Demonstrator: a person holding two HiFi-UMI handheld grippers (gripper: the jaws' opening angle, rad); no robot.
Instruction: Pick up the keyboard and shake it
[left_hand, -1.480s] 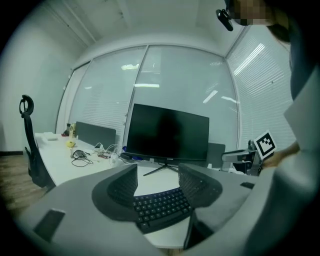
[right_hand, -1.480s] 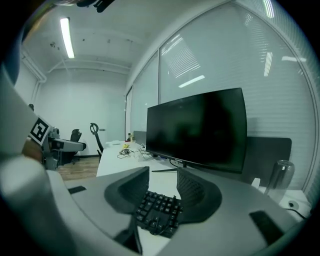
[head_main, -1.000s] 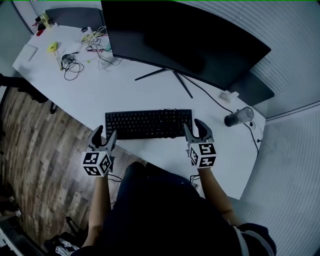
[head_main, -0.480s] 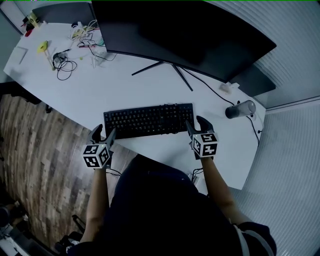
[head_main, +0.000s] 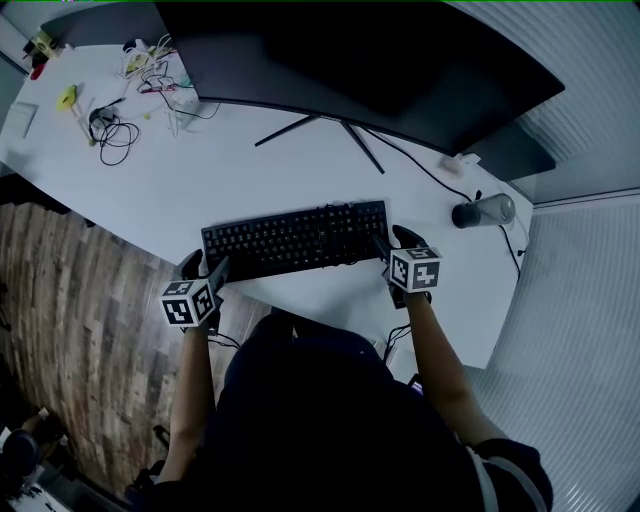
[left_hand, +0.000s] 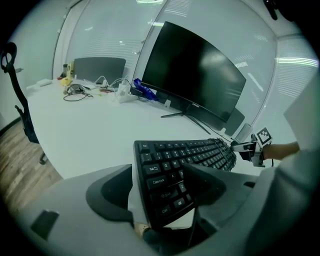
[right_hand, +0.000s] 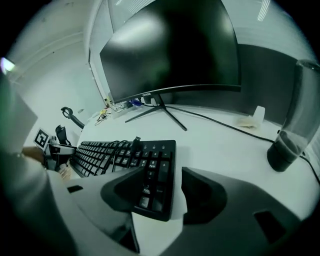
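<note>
The left hand-held gripper (left_hand: 162, 187) is wide open, its jaws having just been opening. The left short end of the keyboard (head_main: 295, 240) sits between them. The pads are not pressing on it: a pale strip of desk (head_main: 250, 170) shows between 1 jaw and the keyboard's edge, and the other jaw stands over the keys.

The right hand-held gripper (right_hand: 167, 192) mirrors this at the far end. Its jaws have also just been opening and stand apart, with the right short end of the keyboard between them and not clamped.

The keyboard lies flat on the desk in front of the monitor (head_main: 370, 60), near the person's edge of the desk. Its long axis runs from one gripper to the other, a little slanted in the head view, with the right end slightly farther from the person. A loose cable (right_hand: 117, 146) rests on the keys toward the right end.

Neither hand is nearer: each of the 2 grippers already straddles its own end, pointing in and down along the keyboard's length. The next move looks like a closing of both pairs of jaws on the 2 ends together, then a level lift. If 1 side grips late, the keyboard would likely tip along that long axis.
</note>
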